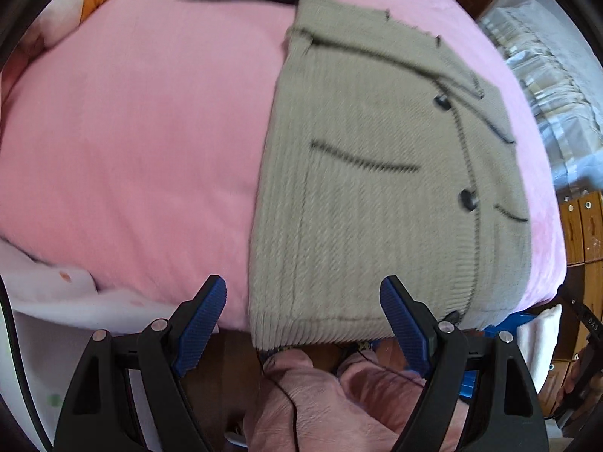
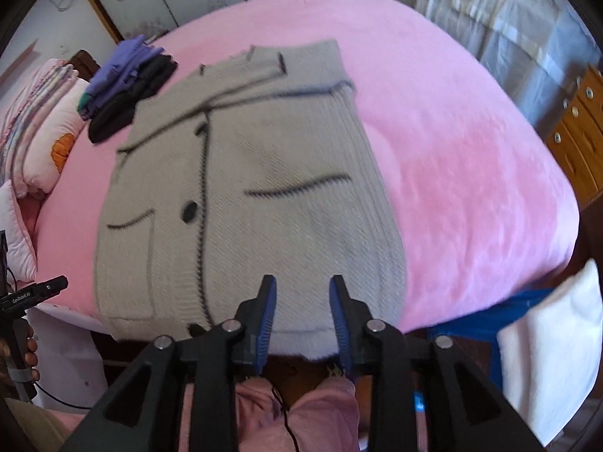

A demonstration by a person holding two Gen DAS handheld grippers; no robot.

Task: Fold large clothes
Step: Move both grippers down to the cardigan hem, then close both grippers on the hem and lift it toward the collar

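One grey cardigan (image 2: 241, 196) spread flat on the pink bed (image 2: 471, 173), hem just beyond both jaws, left gripper (image 1: 303, 303) gaping wide, right gripper (image 2: 303, 297) part open, nothing pinched, two grippers counted.

**Both grippers angled steeply down, jaws apart**

The left black gripper with blue ribbed pads (image 1: 303, 297) has its jaws spread wide, nothing between them. The right black gripper with blue ribbed pads (image 2: 303, 297) stands narrower, jaws parted, gripping nothing. A hand (image 2: 28, 354) holds the left gripper's handle.
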